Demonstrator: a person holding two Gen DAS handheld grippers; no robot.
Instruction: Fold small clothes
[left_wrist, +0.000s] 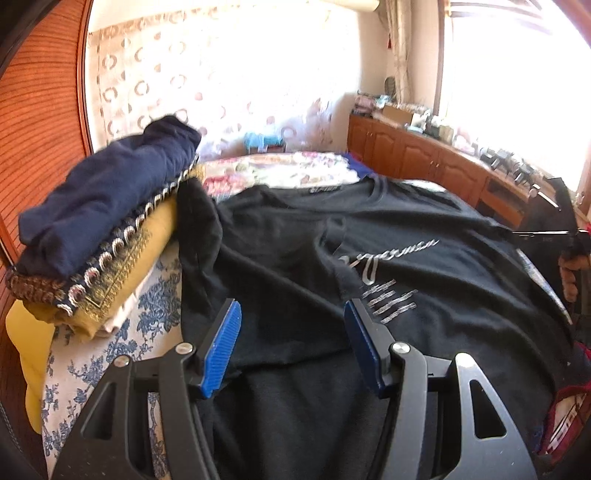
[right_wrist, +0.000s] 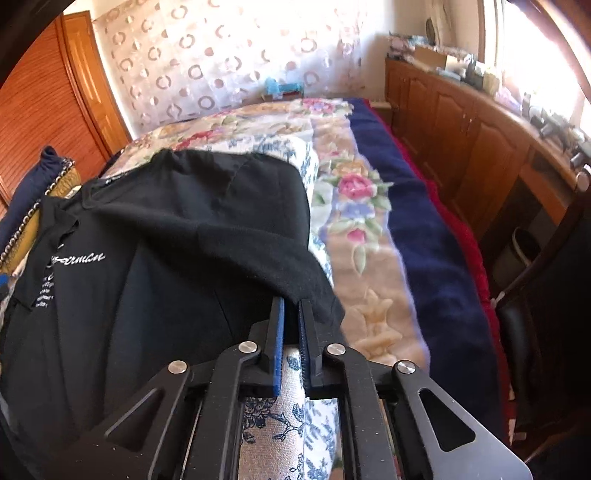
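Both wrist cams close, angled down over bed; both share black shirt (left_wrist: 295, 240) (right_wrist: 147, 240), curtain wall behind.

There is one black T-shirt (left_wrist: 295, 251) spread on one bed (right_wrist: 369, 229). Beside it stands one pile of folded clothes (left_wrist: 96, 236), where I count one navy piece and one yellow piece. Two grippers are seen, the left gripper (left_wrist: 291, 314) and the right gripper (right_wrist: 291, 306).

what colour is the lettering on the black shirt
White lettering on the black shirt, clearest in the right wrist view.
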